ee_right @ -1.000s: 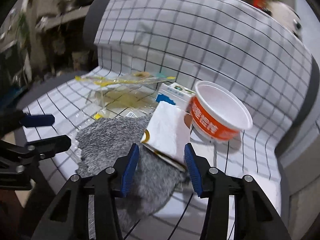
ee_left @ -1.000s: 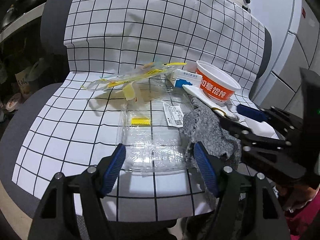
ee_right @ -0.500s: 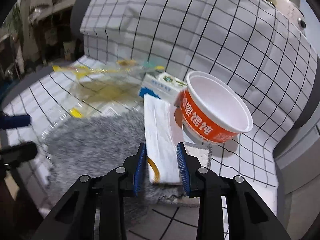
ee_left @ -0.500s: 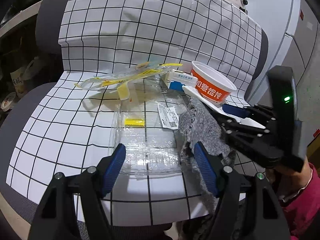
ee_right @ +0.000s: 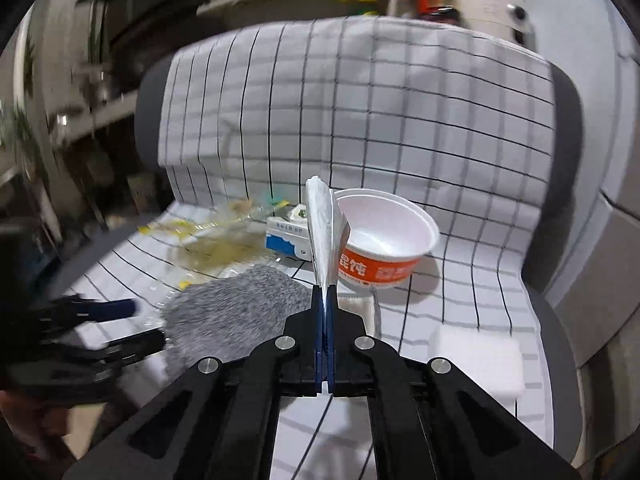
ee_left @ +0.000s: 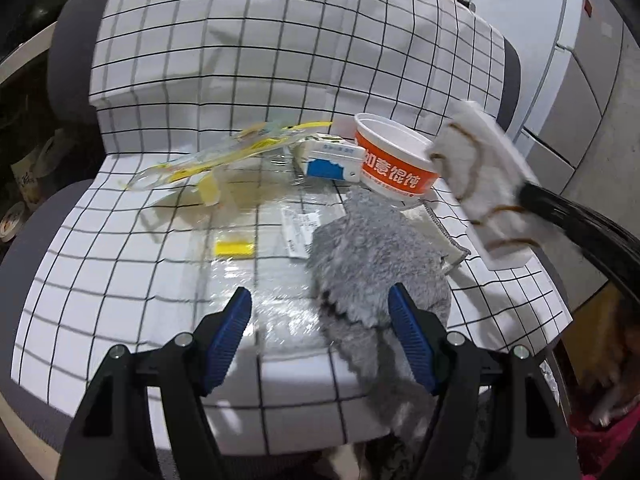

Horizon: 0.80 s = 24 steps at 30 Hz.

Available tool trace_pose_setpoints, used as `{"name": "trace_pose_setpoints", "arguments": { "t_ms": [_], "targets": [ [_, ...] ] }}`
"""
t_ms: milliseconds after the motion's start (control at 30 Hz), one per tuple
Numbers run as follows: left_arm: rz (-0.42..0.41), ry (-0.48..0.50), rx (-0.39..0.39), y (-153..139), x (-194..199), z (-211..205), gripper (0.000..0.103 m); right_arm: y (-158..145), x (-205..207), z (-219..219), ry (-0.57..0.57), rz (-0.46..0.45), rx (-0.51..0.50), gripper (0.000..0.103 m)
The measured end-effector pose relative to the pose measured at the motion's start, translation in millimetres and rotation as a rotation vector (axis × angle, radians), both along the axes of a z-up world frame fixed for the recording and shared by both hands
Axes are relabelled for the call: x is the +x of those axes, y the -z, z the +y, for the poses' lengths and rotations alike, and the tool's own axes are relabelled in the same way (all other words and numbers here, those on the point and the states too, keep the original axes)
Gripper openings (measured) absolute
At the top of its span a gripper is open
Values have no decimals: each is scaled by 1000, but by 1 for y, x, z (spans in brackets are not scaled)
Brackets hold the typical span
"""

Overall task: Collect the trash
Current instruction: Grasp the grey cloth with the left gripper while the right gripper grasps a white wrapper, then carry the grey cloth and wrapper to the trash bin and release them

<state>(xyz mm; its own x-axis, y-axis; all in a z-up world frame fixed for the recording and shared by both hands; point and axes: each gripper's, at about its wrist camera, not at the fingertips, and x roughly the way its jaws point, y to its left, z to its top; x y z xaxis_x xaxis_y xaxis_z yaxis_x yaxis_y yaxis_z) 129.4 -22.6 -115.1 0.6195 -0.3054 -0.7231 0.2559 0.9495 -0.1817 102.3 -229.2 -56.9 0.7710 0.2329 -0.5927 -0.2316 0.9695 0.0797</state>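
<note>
My right gripper (ee_right: 325, 300) is shut on a flat white paper packet (ee_right: 323, 236) and holds it edge-up above the seat; the packet shows lifted at the right in the left wrist view (ee_left: 480, 184). My left gripper (ee_left: 320, 332) is open and empty, low over a clear plastic tray (ee_left: 256, 280) and the edge of a grey fuzzy cloth (ee_left: 376, 256). An orange-and-white paper bowl (ee_left: 394, 164) (ee_right: 380, 248), a blue-and-white carton (ee_left: 332, 158) (ee_right: 286, 240) and a clear yellow-printed wrapper (ee_left: 224, 156) lie further back.
Everything lies on a chair draped in a white black-grid cloth (ee_left: 120, 216). A white foam block (ee_right: 476, 364) lies at the seat's right. A small white towel (ee_left: 436, 224) lies under the bowl. Cabinets (ee_left: 576, 92) stand to the right, shelves to the left.
My right gripper closed on the white packet and lifted it off the grey cloth. My left gripper stayed open over the plastic tray.
</note>
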Motion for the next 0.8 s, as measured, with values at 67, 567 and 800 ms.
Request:
{"name": "trace_pose_setpoints", "arguments": {
  "t_ms": [67,567,800],
  "targets": [
    [7,19,-4,1,7,-8,69,-4,-16,-8,6,-10,16,1],
    [-166,84,-92,-57,-3,-28,3,-7,-62,-59,116,-54,95,2],
    [-341,160,-161,-125,-43,-36,3,-20,-78,-76,149,-95,135,2]
  ]
}}
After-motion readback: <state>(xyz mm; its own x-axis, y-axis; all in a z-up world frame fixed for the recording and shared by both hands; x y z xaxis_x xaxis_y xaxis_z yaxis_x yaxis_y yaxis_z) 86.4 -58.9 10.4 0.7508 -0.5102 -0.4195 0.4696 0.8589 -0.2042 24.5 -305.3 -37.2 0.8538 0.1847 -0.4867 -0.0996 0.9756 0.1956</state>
